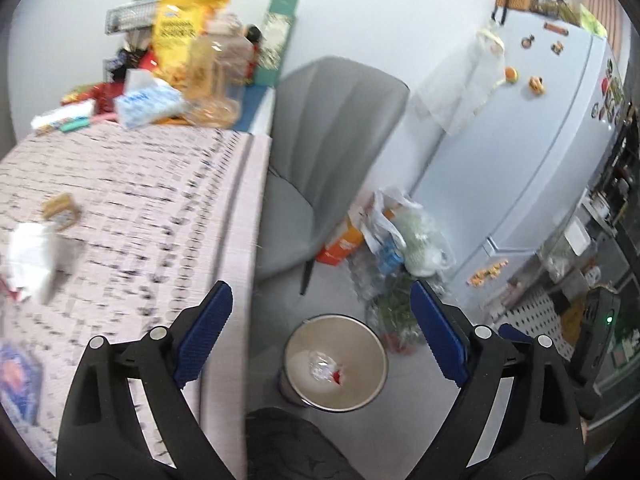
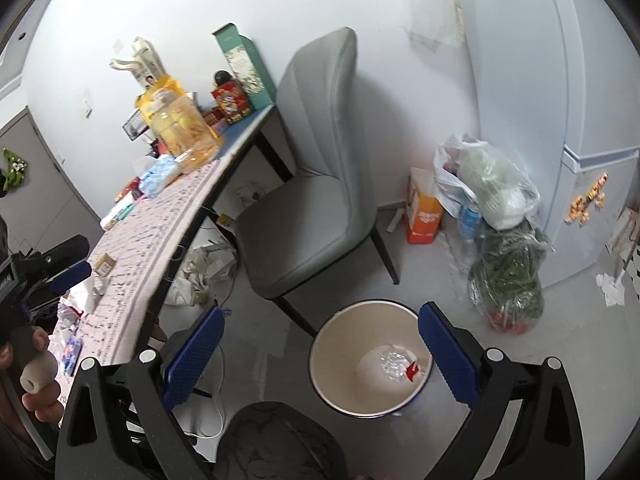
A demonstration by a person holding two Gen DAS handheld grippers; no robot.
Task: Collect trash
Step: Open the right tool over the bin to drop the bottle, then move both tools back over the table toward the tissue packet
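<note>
Both my grippers stand wide apart and empty. My left gripper has nothing between its blue pads; my right gripper is spread just as wide, and nothing is caught in it either.

Straight below and between the left jaws sits the bin on the floor, and in its bottom lies a crumpled clear wrapper with a scrap of red. So that piece is in, I judge, and the step in hand is to go for the next one.

Out to the left of my left gripper runs the table with its patterned cloth. On it, well off to the left, lie a crumpled white paper and, just beyond it, a small tan box; nearer the left edge of view there is something blue-printed I cannot make out. Further along, the back of the table is piled with a yellow bag and a tissue pack, which I would leave as not trash.

To do it well, I should swing the left gripper over the table edge, keep the jaws wide until they straddle the white paper, then come down low so the pads pinch the bulk of it, not a loose corner. The grey chair stands beyond the bin; I should keep clear of it.
</note>
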